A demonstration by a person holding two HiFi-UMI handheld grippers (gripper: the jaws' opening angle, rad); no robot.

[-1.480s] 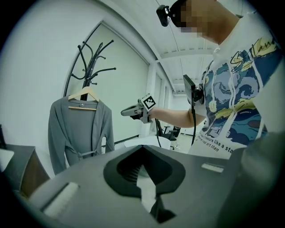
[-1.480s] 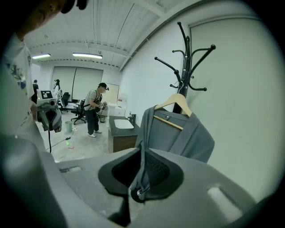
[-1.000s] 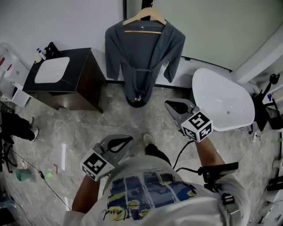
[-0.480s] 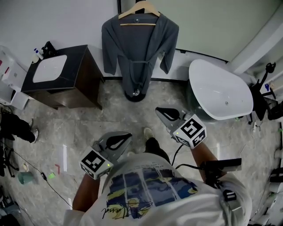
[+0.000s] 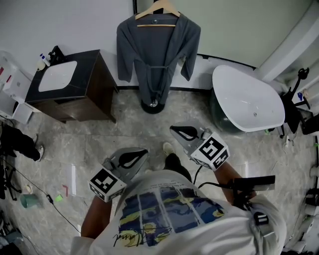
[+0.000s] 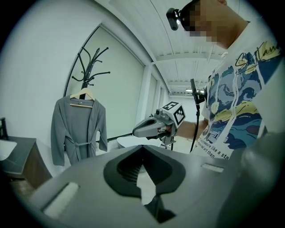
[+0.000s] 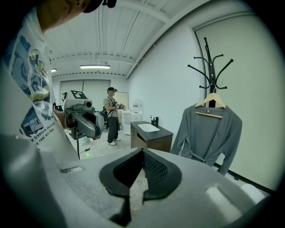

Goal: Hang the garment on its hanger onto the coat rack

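A grey robe (image 5: 157, 55) hangs on a wooden hanger (image 5: 158, 12) from the black coat rack (image 7: 210, 67), against the far wall; the rack's round base (image 5: 153, 105) shows under its hem. Both grippers are well back from it, held in front of the person's body. My left gripper (image 5: 142, 151) is shut and holds nothing. My right gripper (image 5: 174, 130) is shut too, with nothing between its pads. In the left gripper view the robe (image 6: 78, 129) hangs at the left and the right gripper (image 6: 153, 127) is mid-frame. The right gripper view has the robe (image 7: 209, 133) at right.
A dark cabinet with a white sink (image 5: 70, 87) stands left of the rack, a white tub (image 5: 246, 102) to its right. Cables and small items lie on the floor at far left. Another person (image 7: 111, 116) stands across the room.
My right gripper has drawn back and down from beside the tub toward the person's body. The left gripper has barely moved. The robe stays on the rack.
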